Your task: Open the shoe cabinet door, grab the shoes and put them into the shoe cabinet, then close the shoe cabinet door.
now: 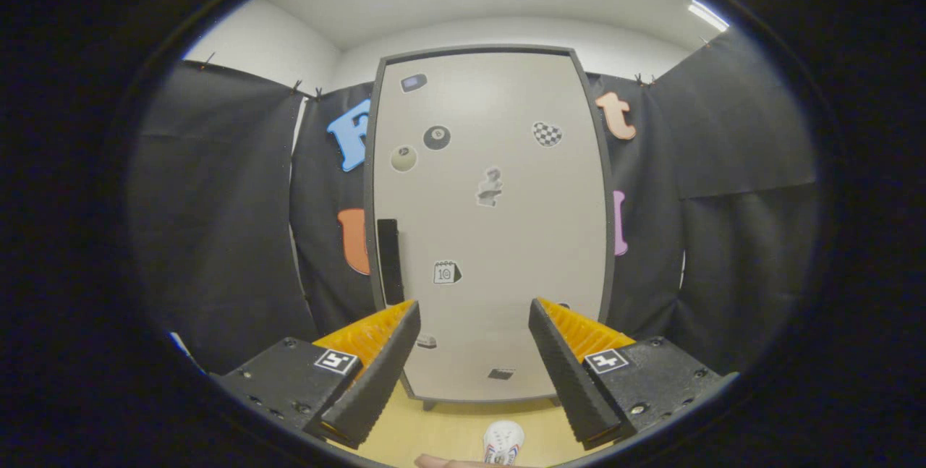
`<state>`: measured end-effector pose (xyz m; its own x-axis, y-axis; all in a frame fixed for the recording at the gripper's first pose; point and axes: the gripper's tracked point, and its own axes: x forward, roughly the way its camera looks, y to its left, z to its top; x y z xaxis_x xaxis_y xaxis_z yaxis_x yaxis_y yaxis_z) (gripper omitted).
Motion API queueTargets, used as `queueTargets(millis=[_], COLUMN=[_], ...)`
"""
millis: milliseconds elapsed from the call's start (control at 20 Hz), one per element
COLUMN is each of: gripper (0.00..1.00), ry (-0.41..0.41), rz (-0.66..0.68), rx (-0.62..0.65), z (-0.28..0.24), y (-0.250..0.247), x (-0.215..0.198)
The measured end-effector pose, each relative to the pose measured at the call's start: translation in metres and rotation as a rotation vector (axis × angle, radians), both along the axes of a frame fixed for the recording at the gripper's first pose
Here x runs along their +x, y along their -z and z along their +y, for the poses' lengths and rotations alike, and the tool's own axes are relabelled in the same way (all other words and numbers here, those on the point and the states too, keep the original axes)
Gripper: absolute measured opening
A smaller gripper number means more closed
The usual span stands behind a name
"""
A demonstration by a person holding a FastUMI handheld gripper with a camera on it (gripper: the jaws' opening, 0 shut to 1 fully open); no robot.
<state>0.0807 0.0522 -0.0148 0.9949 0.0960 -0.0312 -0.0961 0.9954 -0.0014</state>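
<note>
The gripper (474,309) is held level and faces the cabinet straight on, its two fingers spread wide with nothing between them. I think this is a ready position for reaching to the door, since the door is not opened yet. The inner sides of the fingers are ribbed like small teeth, probably to hold things without slipping.

Beyond the fingers stands the shoe cabinet (499,236), tall and rectangular, with a smooth pale door (535,222) in a dark thin frame. The door is closed. Its handle (389,262) is a dark upright bar near the left edge, just above the left finger. Several small flat stickers are on the door.

Below, between the fingers, a white shoe (503,441) lies on the light wooden floor (448,424) in front of the cabinet, near a fingertip of a person.
</note>
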Motion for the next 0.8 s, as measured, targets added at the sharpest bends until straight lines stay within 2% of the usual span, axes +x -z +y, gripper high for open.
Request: queueTargets(millis=[200, 350, 500, 600, 800], gripper=[0.99, 0.99, 0.99, 0.99, 0.98], ry=[-0.017, -0.077, -0.095, -0.086, -0.059], rz=[-0.025, -0.055, -0.048, -0.034, 0.04], rx=[0.003, -0.038, -0.051, -0.023, -0.044], z=[0.033, 0.067, 0.091, 0.105, 0.118], y=[-0.008, -0.012, -0.008, -0.007, 0.006], x=[0.033, 0.062, 0.087, 0.102, 0.141])
